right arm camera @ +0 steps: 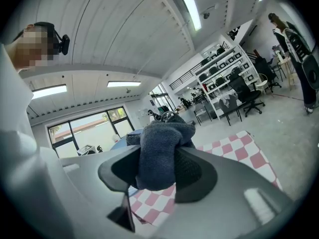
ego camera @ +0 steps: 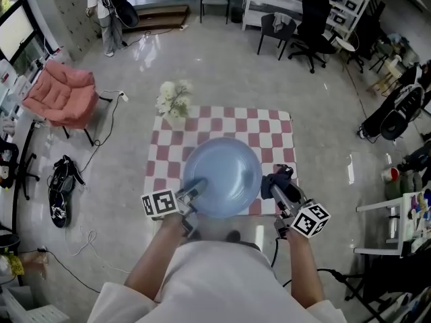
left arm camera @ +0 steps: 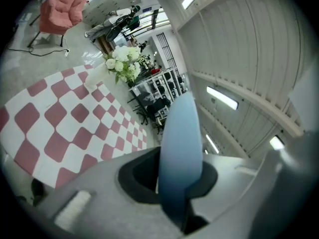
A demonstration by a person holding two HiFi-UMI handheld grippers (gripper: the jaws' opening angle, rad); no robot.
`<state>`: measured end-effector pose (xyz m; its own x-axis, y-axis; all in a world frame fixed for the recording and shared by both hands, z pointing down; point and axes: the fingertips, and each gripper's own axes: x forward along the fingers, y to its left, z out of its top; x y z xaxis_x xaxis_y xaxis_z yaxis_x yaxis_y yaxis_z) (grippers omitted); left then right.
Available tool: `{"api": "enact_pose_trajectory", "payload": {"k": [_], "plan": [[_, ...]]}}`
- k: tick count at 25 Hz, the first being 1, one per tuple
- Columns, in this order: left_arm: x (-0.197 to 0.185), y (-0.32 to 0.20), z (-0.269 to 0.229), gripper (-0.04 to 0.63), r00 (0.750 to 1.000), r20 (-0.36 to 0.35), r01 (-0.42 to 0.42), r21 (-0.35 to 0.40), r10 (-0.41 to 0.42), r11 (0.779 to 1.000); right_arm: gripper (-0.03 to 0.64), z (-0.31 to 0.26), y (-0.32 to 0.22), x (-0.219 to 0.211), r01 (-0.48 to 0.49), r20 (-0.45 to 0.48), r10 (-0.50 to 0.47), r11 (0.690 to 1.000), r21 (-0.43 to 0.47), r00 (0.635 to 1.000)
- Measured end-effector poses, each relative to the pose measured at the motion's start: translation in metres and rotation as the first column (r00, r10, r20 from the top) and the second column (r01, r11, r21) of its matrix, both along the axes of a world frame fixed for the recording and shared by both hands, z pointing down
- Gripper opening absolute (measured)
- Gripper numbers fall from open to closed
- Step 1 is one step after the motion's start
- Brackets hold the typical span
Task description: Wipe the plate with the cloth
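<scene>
The left claw (ego camera: 193,190) is clamped on the near rim of the blue plate (ego camera: 223,173), seemingly holding it raised over the checkered counter (ego camera: 222,118) to steady it for wiping (its own view shows the rim edge-on between the jaws). The right claw (ego camera: 276,187) pinches a bunched dark cloth (ego camera: 280,175) just beside the plate's right edge. Both forearms reach forward with elbows bent, flanking the plate.

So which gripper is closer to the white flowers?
Left. The left gripper, clamped on the blue plate's near edge, sits on the white flowers' side of the checkered tabletop. The right gripper, holding the dark cloth, is across the plate, farther away.
</scene>
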<state>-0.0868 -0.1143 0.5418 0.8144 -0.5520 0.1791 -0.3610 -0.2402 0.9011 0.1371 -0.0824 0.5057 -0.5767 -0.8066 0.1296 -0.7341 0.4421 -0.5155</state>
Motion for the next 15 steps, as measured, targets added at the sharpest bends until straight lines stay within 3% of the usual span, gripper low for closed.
{"api": "enact_pose_trajectory", "payload": {"k": [8, 15], "plan": [[0.012, 0.006, 0.0, 0.052, 0.998, 0.039, -0.043, 0.013, 0.043, 0.999, 0.196, -0.006, -0.006, -0.008, 0.03, -0.095, -0.029, 1.0, 0.009, 0.995], [0.02, 0.009, -0.002, 0.052, 0.995, 0.058, -0.077, 0.012, 0.076, 0.997, 0.196, -0.01, -0.014, -0.021, 0.085, -0.258, -0.074, 0.996, 0.029, 0.963]]}}
